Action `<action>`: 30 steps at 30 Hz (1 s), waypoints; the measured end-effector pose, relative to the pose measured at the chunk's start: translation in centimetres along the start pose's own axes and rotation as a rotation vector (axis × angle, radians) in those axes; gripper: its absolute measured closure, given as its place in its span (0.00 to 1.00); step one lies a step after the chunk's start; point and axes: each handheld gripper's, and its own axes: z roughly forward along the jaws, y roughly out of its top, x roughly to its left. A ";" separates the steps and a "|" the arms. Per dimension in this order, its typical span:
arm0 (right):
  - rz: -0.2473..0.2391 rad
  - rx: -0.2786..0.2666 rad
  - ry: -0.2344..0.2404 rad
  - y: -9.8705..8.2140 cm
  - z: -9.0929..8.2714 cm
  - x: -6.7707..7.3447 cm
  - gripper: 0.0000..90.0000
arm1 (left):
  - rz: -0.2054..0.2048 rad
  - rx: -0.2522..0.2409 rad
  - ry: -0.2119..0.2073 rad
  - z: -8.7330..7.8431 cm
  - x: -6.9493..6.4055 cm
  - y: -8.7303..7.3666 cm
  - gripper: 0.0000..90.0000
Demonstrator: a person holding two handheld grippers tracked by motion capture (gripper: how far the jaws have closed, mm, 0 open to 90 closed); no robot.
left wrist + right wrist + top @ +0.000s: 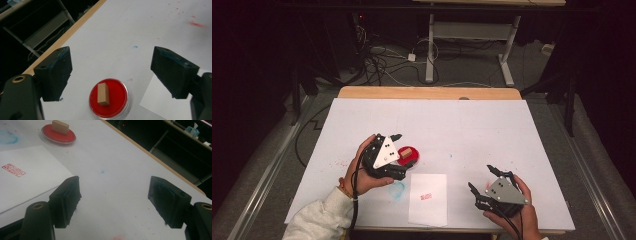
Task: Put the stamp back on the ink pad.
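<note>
Resting in red ink pad [110, 101]: wooden stamp [103, 94]; both grippers' fingers spread, empty.

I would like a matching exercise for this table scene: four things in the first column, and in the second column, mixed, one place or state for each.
Things:
1. wooden stamp
2. red ink pad
3. sheet of paper
4. left gripper

Places or states:
A. bears a red stamped mark
B. lies on the red pad
C. jaws open, held just by the pad
D. round, on the white table cover, beside the paper

Pairs: 1-B, 2-D, 3-A, 4-C
</note>
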 end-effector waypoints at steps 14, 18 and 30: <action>0.002 -0.012 -0.009 0.1 -0.7 0.2 0.29 | 0.023 -0.013 0.009 -1.9 -0.7 -1.3 0.19; 0.008 -0.010 -0.011 0.1 -0.8 0.3 0.29 | 0.026 -0.012 0.014 -2.4 -0.8 -1.8 0.19; 0.008 -0.020 -0.032 0.0 -1.5 0.3 0.29 | 0.012 0.000 0.053 -3.7 -1.0 -4.1 0.19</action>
